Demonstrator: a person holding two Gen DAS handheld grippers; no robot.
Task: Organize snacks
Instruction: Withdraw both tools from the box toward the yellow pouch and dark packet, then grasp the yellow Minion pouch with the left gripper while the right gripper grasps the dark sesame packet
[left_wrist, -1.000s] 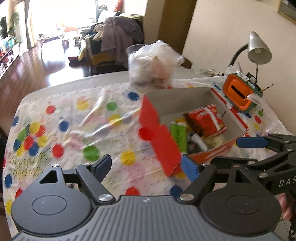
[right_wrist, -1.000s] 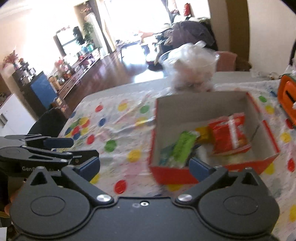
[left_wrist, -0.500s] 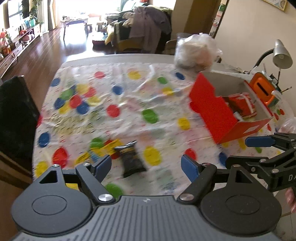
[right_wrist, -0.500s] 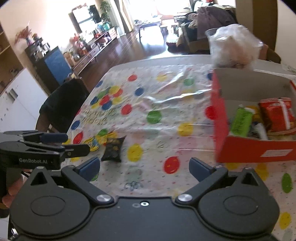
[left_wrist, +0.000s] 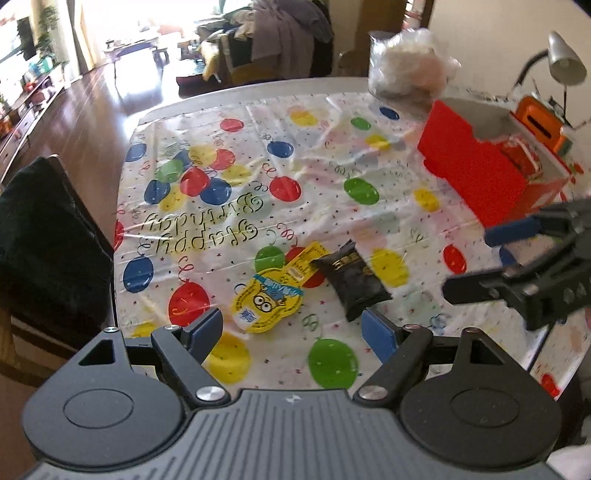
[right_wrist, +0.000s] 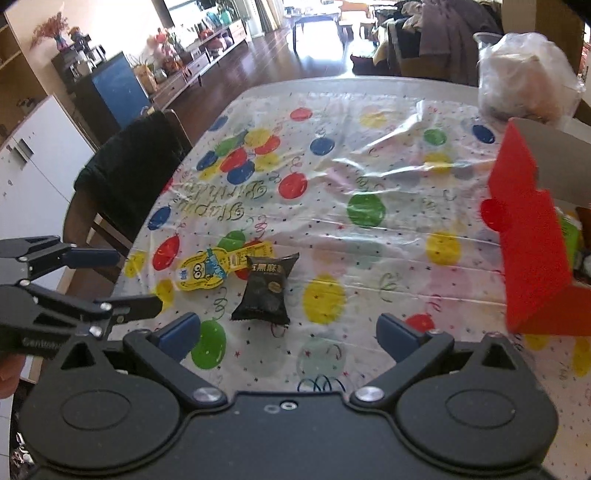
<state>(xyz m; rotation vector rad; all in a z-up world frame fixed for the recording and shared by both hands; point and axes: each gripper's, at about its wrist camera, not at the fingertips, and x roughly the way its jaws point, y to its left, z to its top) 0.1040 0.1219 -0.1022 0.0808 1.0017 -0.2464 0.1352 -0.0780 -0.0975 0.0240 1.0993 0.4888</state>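
Note:
A black snack packet (left_wrist: 352, 282) (right_wrist: 267, 290) and a yellow minion-print snack (left_wrist: 269, 297) (right_wrist: 207, 271) lie side by side on the balloon tablecloth near the front edge. A red box (left_wrist: 476, 173) (right_wrist: 528, 254) holding several snacks stands at the right. My left gripper (left_wrist: 291, 334) is open and empty, just short of the two snacks. My right gripper (right_wrist: 286, 332) is open and empty, just short of the black packet.
A clear bag of food (left_wrist: 410, 70) (right_wrist: 528, 74) sits behind the box. An orange device (left_wrist: 543, 123) and a desk lamp (left_wrist: 561, 59) stand at the far right. A chair with dark cloth (left_wrist: 48, 240) (right_wrist: 133, 173) stands at the table's left side.
Both grippers have pulled back from the red box and swung left toward the table's front, bringing the black and yellow snacks into view. Both stay open.

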